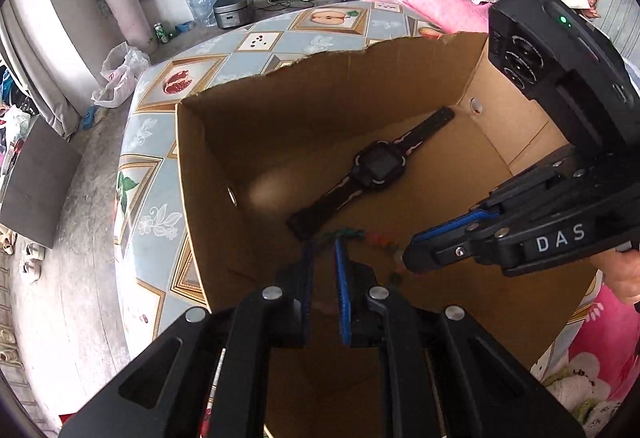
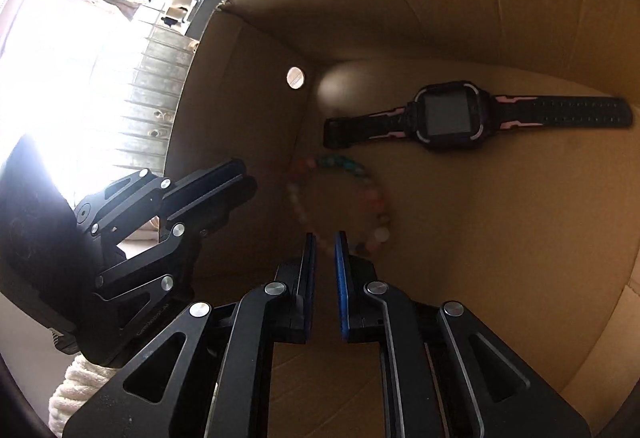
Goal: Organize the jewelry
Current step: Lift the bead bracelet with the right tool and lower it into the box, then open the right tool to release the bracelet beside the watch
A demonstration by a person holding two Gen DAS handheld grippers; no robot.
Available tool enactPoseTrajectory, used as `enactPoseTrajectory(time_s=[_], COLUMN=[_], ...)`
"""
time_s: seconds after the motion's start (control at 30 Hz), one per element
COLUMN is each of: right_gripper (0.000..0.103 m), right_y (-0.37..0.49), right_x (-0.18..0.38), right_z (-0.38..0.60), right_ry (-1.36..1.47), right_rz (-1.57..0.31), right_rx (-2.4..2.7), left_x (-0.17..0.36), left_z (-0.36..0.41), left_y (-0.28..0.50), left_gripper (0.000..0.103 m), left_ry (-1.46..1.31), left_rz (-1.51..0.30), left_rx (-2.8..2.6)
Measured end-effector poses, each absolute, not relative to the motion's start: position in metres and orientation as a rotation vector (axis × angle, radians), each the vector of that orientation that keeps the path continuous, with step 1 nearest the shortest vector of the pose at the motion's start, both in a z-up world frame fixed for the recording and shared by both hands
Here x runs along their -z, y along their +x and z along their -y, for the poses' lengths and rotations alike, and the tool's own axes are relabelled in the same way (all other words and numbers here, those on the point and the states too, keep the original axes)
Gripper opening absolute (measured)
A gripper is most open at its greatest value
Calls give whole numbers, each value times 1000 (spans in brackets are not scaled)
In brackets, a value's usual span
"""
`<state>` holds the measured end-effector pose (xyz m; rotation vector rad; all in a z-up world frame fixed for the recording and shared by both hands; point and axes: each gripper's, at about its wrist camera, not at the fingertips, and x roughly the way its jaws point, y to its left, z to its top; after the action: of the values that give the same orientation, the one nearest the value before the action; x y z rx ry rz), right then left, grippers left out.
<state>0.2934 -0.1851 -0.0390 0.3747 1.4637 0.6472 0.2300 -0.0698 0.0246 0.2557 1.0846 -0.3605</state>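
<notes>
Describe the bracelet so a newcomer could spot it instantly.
Look inside the open cardboard box on the patterned table. On its floor lies a black watch with pink trim; the bracelet sits just beside the watch's strap end, nearer the cameras. It is a loop of small round multicoloured beads, green, pink and pale, unlike the flat dark watch.

We see a brown corrugated cardboard box [image 1: 460, 302], matt, w/ a rough torn top edge. In it lies a black smartwatch w/ pink-trimmed rubbery perforated strap [image 2: 448, 114]; its screen looks glossy, strap matt. The multicoloured bead bracelet [image 2: 360, 194] looks smooth, but is blurred. Both black plastic grippers, left [image 1: 323, 262] and right [image 2: 325, 258], are matt w/ shiny metal screw heads & blue ribbed finger pads [image 1: 341, 278]. The box sits on a fruit-print tablecloth [image 1: 256, 46], smooth w/ a slight sheen.
</notes>
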Motion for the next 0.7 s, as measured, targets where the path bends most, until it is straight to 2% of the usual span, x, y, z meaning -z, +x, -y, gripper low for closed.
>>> enactPoseTrajectory(time_s=[0.13,0.3,0.4,0.5,0.6,0.7], right_gripper=[13,24,35,50,55,59], right_y=[290,274,257,232,198,163], right_x=[36,12,-12,-42,-64,-72], right_z=[192,209,222,239,255,266], right_ry=[386,388,394,403,404,396], right_rz=[-1444,-1342,-1235,-1074,-918,-808], right_rx=[-643,-632,-636,-653,-655,-625], left_x=[-33,-56,-73,-88,-91,-85], left_z=[66,56,48,37,24,10], left_y=[225,209,193,175,156,142], left_gripper=[25,50,63,77,82,83], left_ry=[240,209,195,168,133,91], left_rz=[-1061,-967,-897,-828,-786,-792], left_rx=[352,342,323,307,276,244])
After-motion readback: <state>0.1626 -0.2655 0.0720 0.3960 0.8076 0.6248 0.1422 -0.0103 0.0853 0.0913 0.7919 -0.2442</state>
